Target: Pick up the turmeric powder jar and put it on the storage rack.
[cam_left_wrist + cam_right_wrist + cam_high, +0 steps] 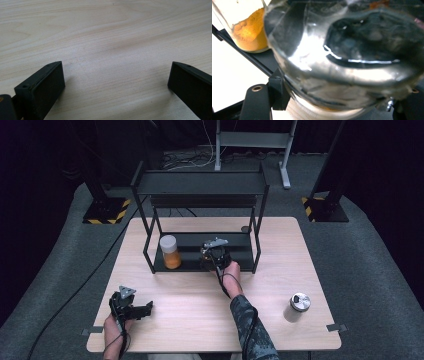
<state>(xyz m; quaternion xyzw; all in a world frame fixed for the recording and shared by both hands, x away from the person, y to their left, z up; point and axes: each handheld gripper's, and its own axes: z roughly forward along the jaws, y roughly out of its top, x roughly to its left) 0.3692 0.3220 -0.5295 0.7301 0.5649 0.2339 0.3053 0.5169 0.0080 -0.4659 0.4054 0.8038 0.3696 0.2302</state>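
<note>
Your right claw [215, 251] grips a clear jar [342, 62] on the rack's [200, 182] bottom shelf, right of the orange-powder jar [170, 252]. Set it down upright before releasing. Your left claw [131, 307] rests wide open, empty, on the bench [200, 320].

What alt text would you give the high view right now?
The right gripper reaches into the lower shelf of a black rack on a wooden table, beside a jar of orange powder. The left gripper rests open near the front-left edge; a metal-capped jar stands front-right.
</note>
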